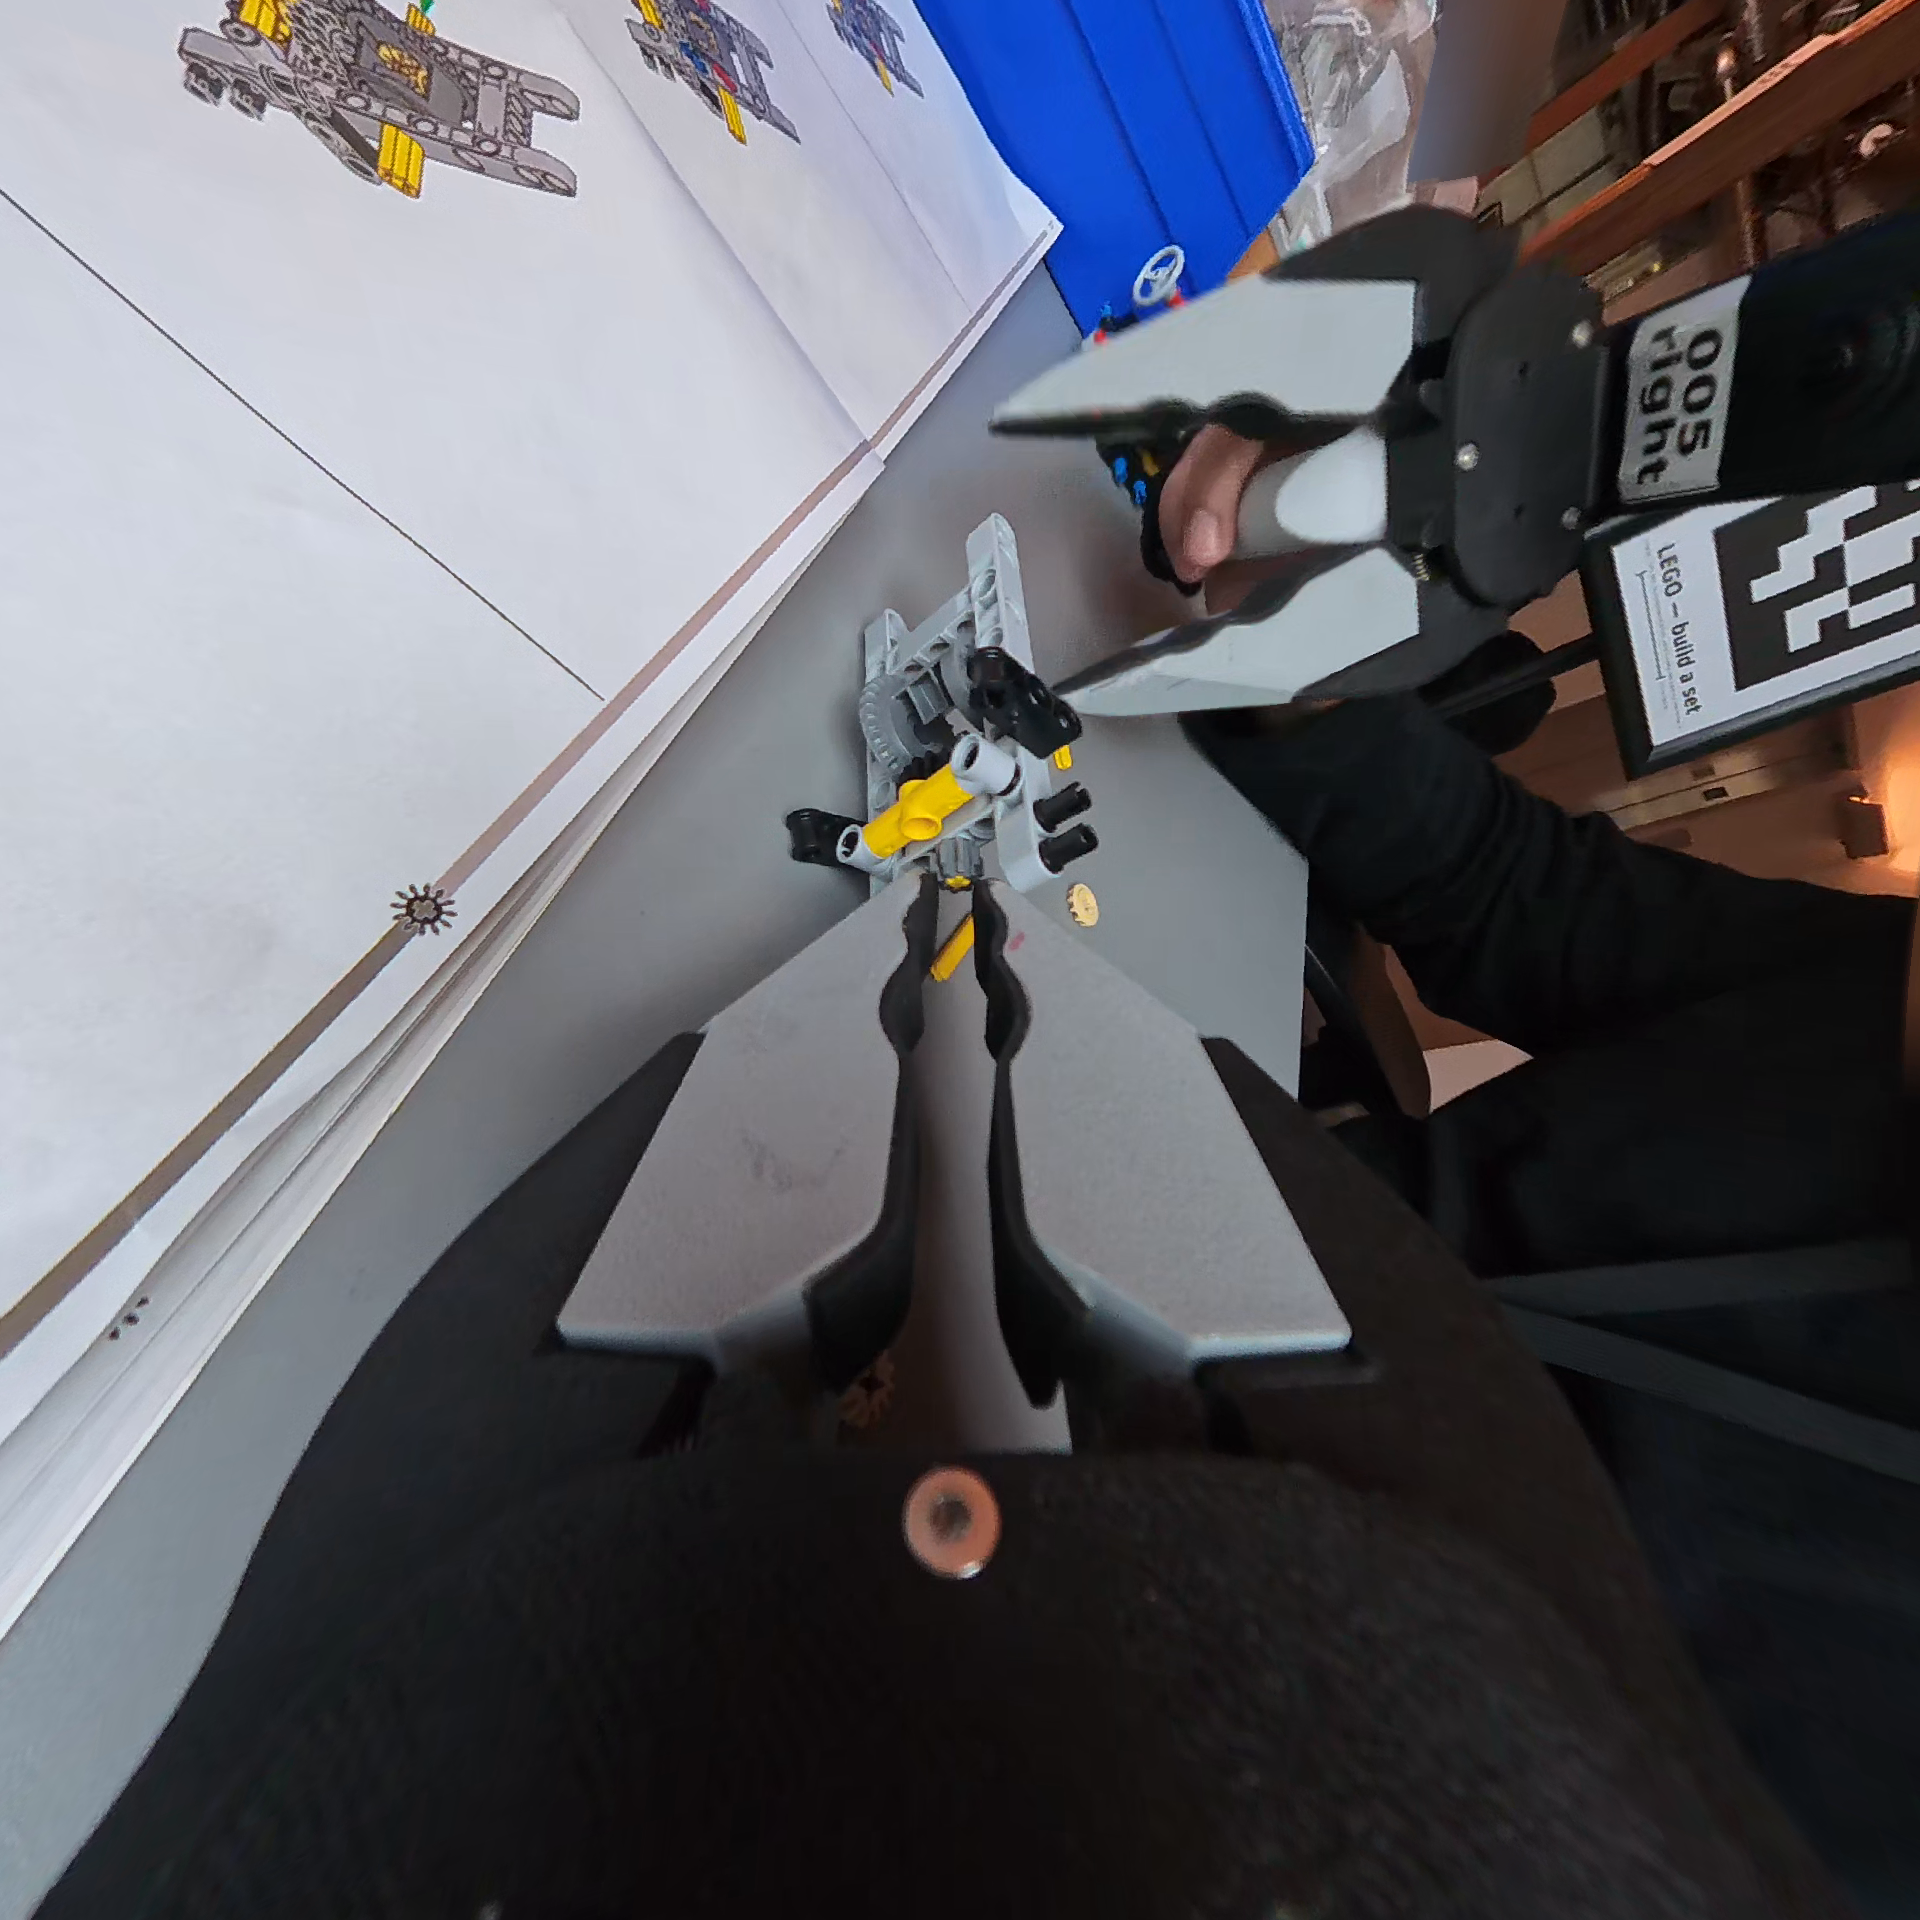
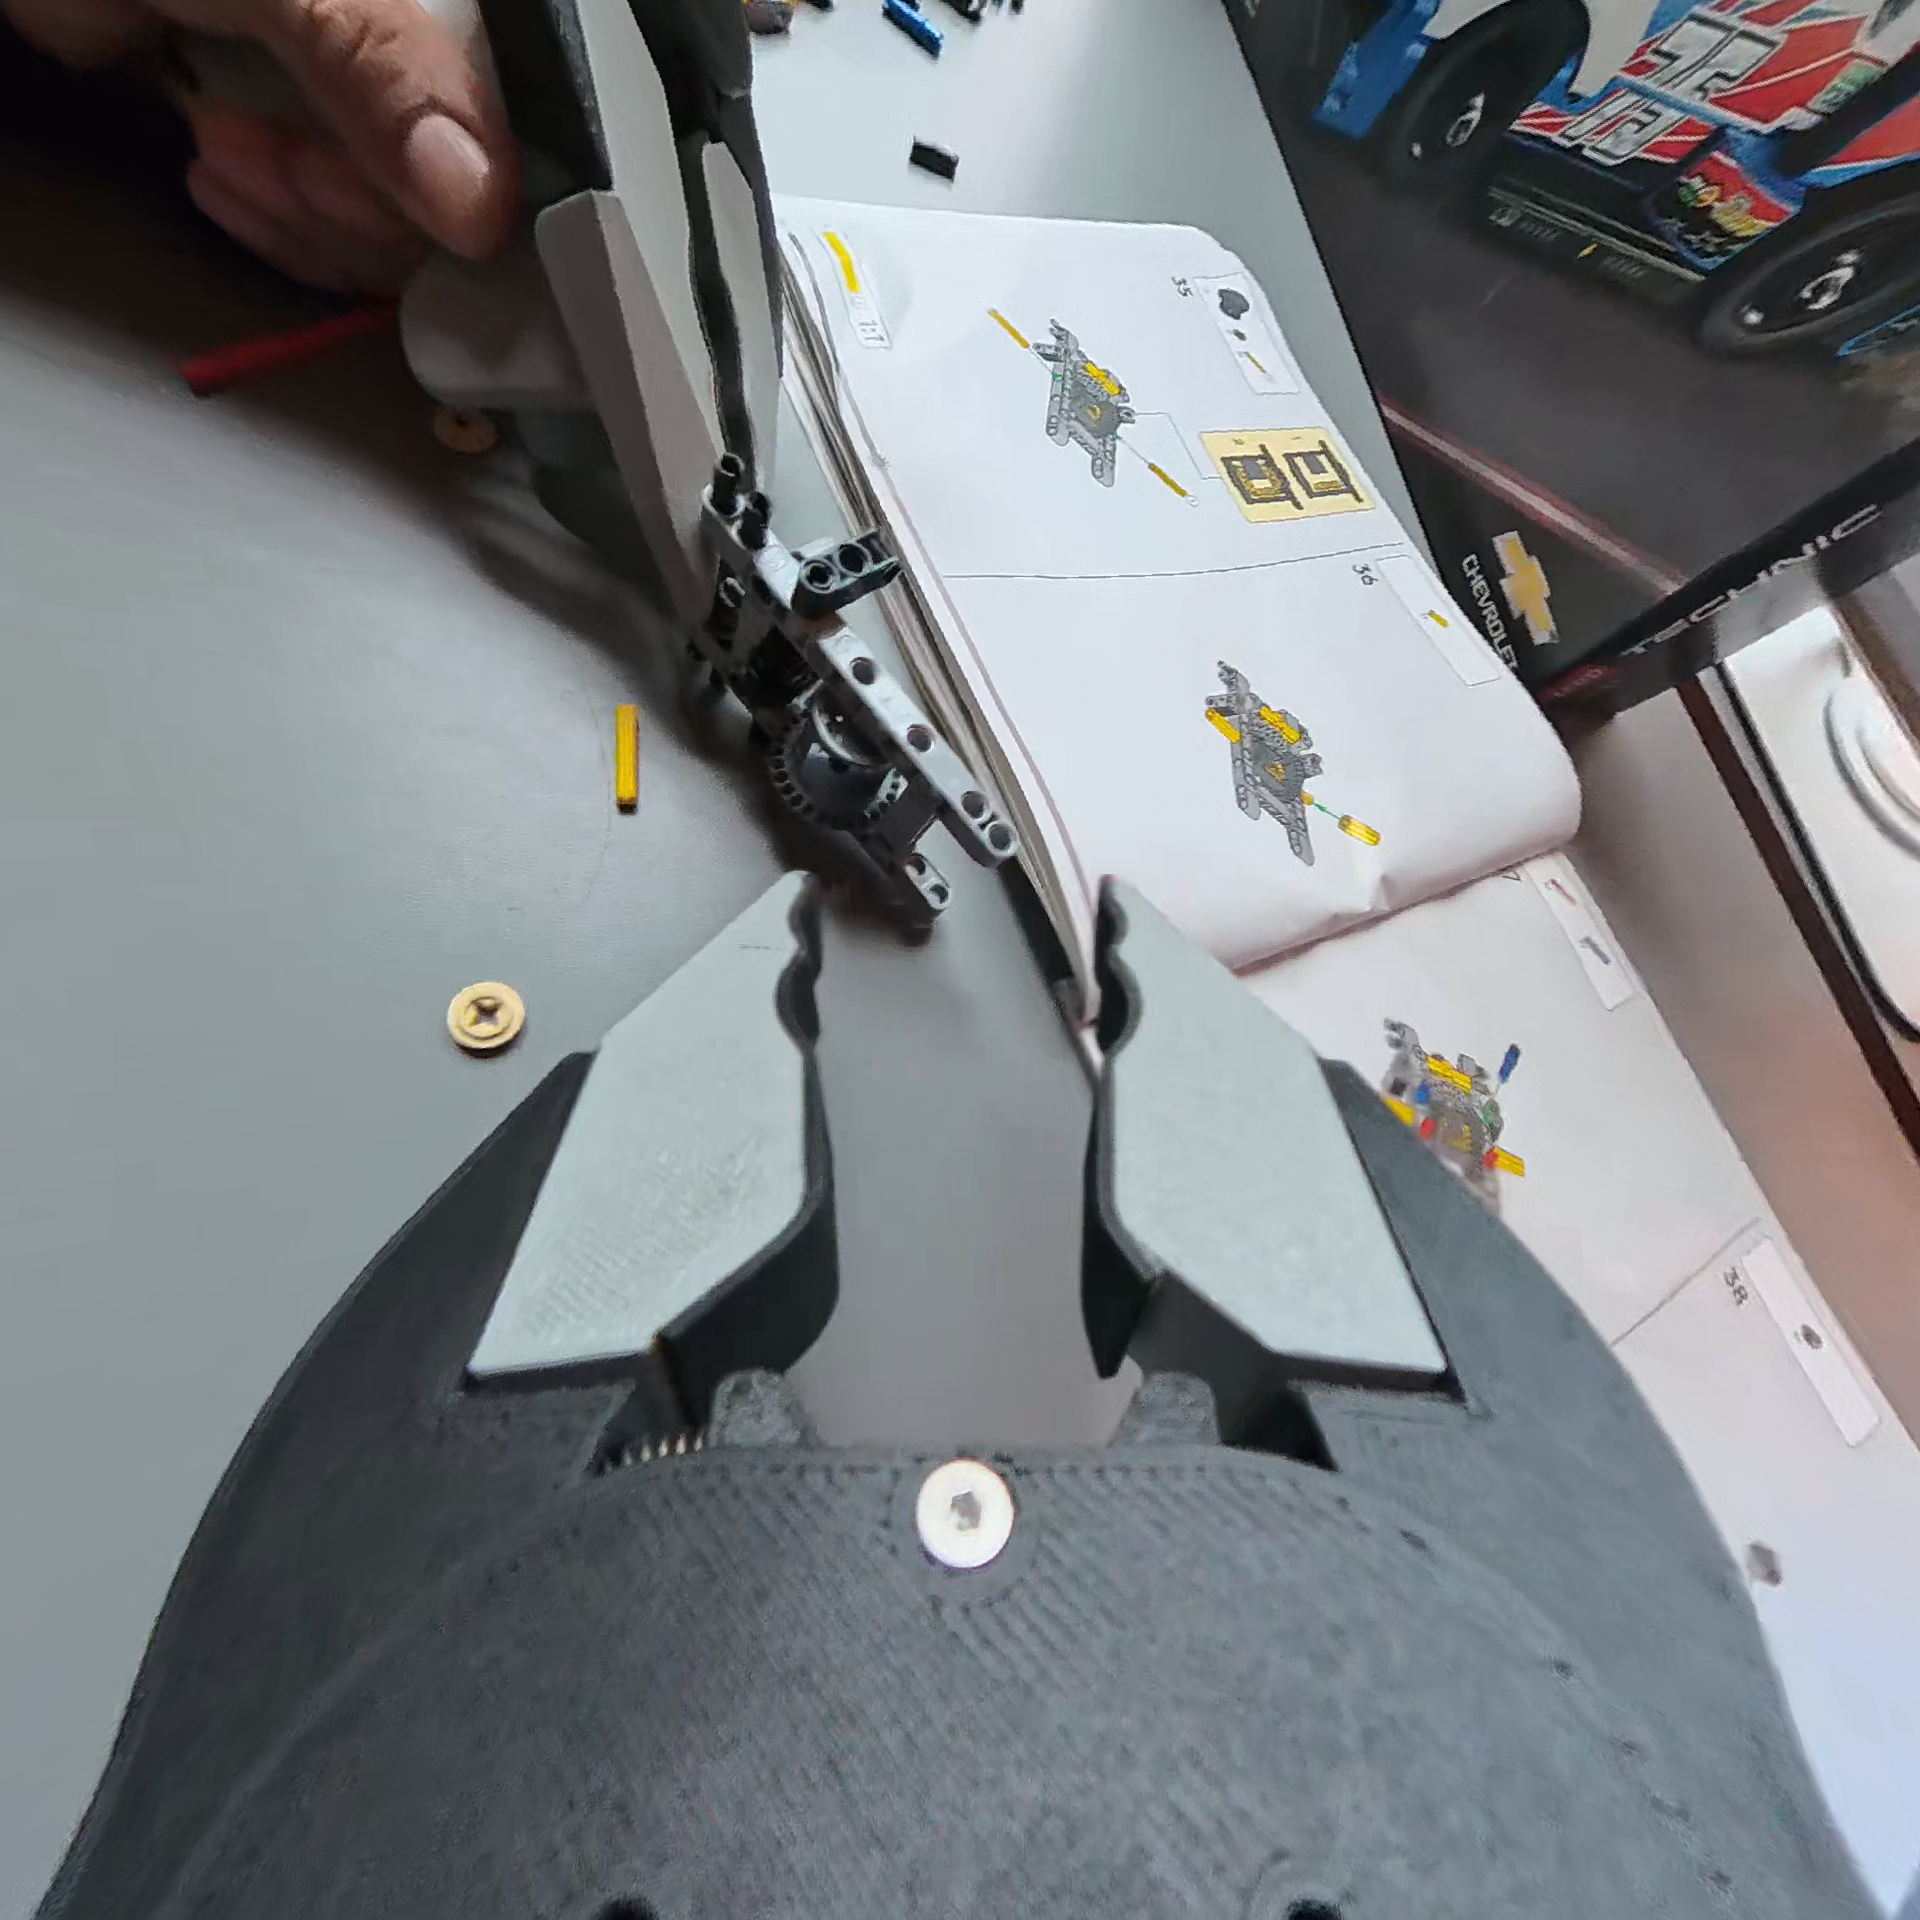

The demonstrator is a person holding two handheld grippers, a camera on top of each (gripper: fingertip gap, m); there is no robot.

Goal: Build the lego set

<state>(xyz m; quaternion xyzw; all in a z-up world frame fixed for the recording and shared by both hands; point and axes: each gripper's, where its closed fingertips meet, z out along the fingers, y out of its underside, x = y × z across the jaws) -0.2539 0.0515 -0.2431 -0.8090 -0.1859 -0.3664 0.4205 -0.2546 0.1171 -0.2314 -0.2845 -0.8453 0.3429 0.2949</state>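
The lego assembly is a grey frame with a gear, black connectors and a yellow piece, resting on the grey table. My left gripper is shut on its near end. My right gripper is open at the upper right, its lower fingertip next to the black connector. In the right wrist view my right gripper is open and empty, with the assembly just beyond its tips. My left gripper holds the assembly's far end there.
The open instruction booklet lies beside the assembly, also in the left wrist view. A loose yellow axle, a tan round piece and a red axle lie on the table. A blue bin and the set's box stand behind. The grippers' ends are close to 8 centimetres from one another. It is some 7 centimetres from my right tips to the tan round piece.
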